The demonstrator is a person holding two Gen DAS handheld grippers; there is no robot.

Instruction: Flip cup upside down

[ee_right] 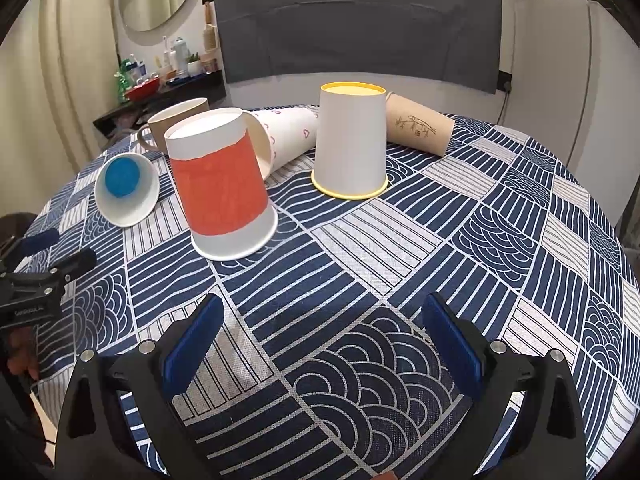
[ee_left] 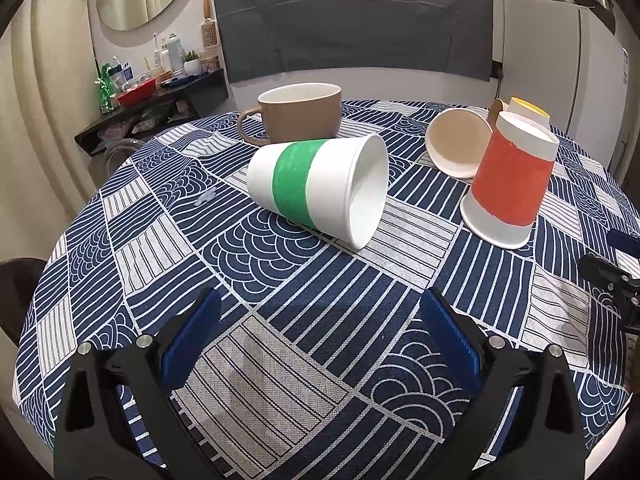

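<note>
A white paper cup with a green band (ee_left: 320,188) lies on its side, mouth toward the right; in the right wrist view (ee_right: 126,188) I look into it and see a blue bottom. An orange-banded cup (ee_left: 508,188) (ee_right: 222,184) stands upside down. A yellow-rimmed white cup (ee_right: 350,140) (ee_left: 528,110) also stands upside down. My left gripper (ee_left: 320,320) is open and empty, short of the green cup. My right gripper (ee_right: 320,320) is open and empty, in front of the orange cup.
A brown mug (ee_left: 298,114) (ee_right: 178,122) stands upright at the back. A heart-print cup (ee_right: 286,132) (ee_left: 458,142) and a kraft cup (ee_right: 420,124) lie on their sides. The round table (ee_left: 280,360) has a blue patterned cloth. A grey chair back (ee_left: 352,20) stands behind.
</note>
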